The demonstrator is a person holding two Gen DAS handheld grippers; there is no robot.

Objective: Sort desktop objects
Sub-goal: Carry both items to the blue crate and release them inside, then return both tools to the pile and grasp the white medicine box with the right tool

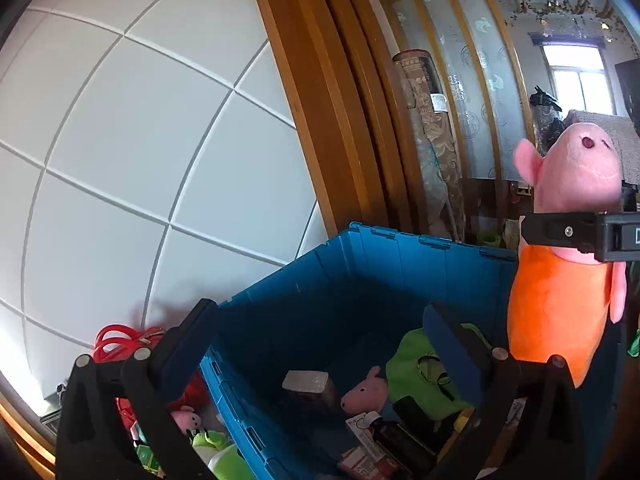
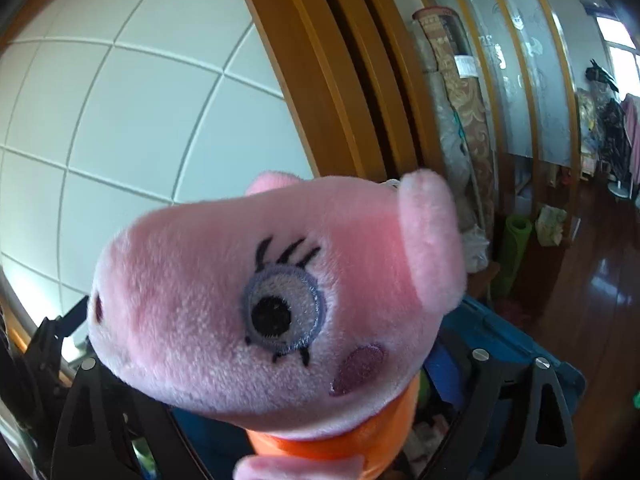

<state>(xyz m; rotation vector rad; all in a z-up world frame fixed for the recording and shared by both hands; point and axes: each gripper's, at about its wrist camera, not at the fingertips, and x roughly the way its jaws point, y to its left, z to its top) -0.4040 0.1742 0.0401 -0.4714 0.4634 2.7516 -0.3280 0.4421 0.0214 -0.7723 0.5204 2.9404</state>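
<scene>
Upright at the neck in my right gripper (image 1: pixel 560 236), its fingers clamped on it, the pink plush pig in an orange dress (image 1: pixel 560 288) hangs with its long axis vertical, just beside the near right rim of the open blue plastic crate (image 1: pixel 320 280). My left gripper (image 1: pixel 320 344) hovers over the crate, fingers apart and empty. Judging by this, the drop lies leftward and down.
</scene>
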